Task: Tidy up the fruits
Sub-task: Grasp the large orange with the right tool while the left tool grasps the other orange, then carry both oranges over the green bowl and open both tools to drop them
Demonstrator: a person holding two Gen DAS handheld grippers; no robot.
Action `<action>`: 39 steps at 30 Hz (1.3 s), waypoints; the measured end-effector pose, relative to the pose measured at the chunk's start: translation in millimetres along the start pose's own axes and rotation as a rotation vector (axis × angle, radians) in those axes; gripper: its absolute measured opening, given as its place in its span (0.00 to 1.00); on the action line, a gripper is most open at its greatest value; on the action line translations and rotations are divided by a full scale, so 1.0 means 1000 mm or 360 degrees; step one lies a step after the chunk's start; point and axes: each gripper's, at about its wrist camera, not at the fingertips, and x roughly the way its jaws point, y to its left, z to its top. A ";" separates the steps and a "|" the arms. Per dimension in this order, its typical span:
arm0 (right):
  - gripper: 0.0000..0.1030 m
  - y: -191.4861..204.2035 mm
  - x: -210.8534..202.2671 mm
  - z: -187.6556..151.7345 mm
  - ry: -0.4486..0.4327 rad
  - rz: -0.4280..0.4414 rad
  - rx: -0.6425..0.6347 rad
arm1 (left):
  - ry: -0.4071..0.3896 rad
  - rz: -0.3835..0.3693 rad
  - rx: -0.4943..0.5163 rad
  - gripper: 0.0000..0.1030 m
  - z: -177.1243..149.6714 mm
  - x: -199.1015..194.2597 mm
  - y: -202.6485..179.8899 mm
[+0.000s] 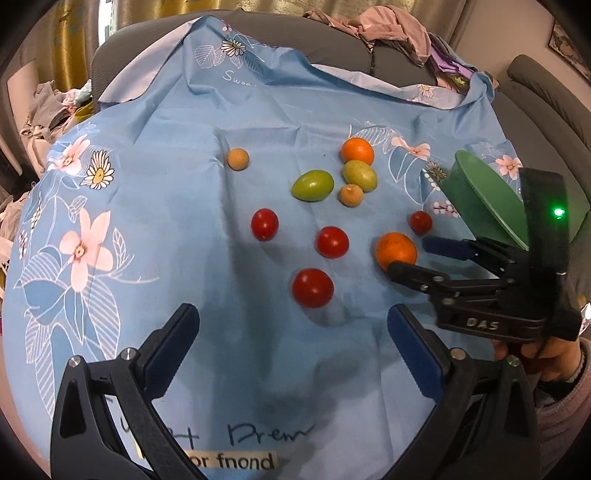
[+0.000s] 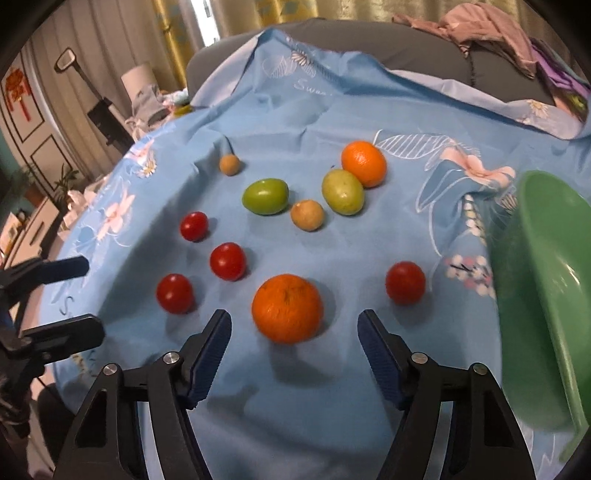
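Fruits lie loose on a blue flowered cloth (image 1: 166, 229). A near orange (image 2: 287, 308) sits just ahead of my open, empty right gripper (image 2: 294, 328), between its fingertips' line. A far orange (image 2: 364, 162) touches a green fruit (image 2: 342, 192); another green fruit (image 2: 265, 196) and two small tan fruits (image 2: 307, 215) (image 2: 229, 164) lie nearby. Several red tomatoes (image 2: 228, 261) are scattered. My left gripper (image 1: 293, 321) is open and empty, just short of a red tomato (image 1: 313, 288). A green bowl (image 2: 546, 295) stands tilted at the right.
The right gripper (image 1: 412, 258) shows in the left wrist view beside the near orange (image 1: 396, 250). A grey sofa back (image 1: 332, 44) with piled clothes (image 1: 391, 26) lies behind the cloth. Room clutter is at the left (image 2: 110, 110).
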 end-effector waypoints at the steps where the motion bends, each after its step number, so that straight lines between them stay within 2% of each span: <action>1: 0.63 0.000 0.004 0.001 0.0025 0.0001 -0.0003 | -0.0004 -0.0005 0.0000 0.99 0.002 0.001 0.000; 3: 0.48 -0.001 0.013 0.002 0.0089 0.0030 -0.0015 | -0.0011 -0.0010 0.0006 0.99 0.007 0.004 0.000; 5: 0.43 -0.001 0.016 0.003 0.0117 0.0048 -0.0034 | -0.0011 -0.0012 0.0016 0.99 0.013 0.008 -0.002; 8: 0.42 -0.006 0.011 0.009 0.0098 0.0056 -0.0018 | -0.0015 -0.0024 0.0034 0.99 0.025 0.014 -0.007; 11: 0.42 -0.022 -0.009 0.025 -0.0047 0.0053 0.0048 | -0.0027 -0.0021 0.0052 0.98 0.044 0.023 -0.013; 15: 0.42 -0.054 -0.041 0.046 -0.0209 -0.0045 0.0143 | -0.0037 -0.0033 0.0078 0.98 0.076 0.043 -0.030; 19: 0.42 -0.085 -0.060 0.054 -0.0292 -0.0107 0.0253 | -0.0017 -0.0036 0.0139 0.96 0.101 0.069 -0.053; 24: 0.42 -0.109 -0.065 0.061 -0.0360 -0.0086 0.0360 | -0.0033 -0.0037 0.0188 0.93 0.136 0.103 -0.078; 28: 0.42 -0.114 -0.070 0.063 -0.0396 -0.0067 0.0368 | -0.0008 -0.0016 0.0234 0.83 0.152 0.131 -0.093; 30: 0.42 -0.118 -0.071 0.067 -0.0411 -0.0056 0.0379 | 0.0003 0.0000 0.0244 0.82 0.157 0.142 -0.097; 31: 0.42 -0.117 -0.071 0.065 -0.0412 -0.0060 0.0378 | 0.0008 0.0008 0.0242 0.77 0.159 0.147 -0.098; 32: 0.42 -0.118 -0.072 0.064 -0.0416 -0.0064 0.0380 | 0.0016 0.0012 0.0237 0.68 0.162 0.152 -0.098; 37: 0.42 -0.121 -0.080 0.064 -0.0438 -0.0065 0.0380 | 0.0052 0.0009 0.0221 0.44 0.167 0.164 -0.102; 39: 0.42 -0.121 -0.083 0.063 -0.0448 -0.0071 0.0375 | 0.0066 0.0000 0.0222 0.44 0.166 0.167 -0.101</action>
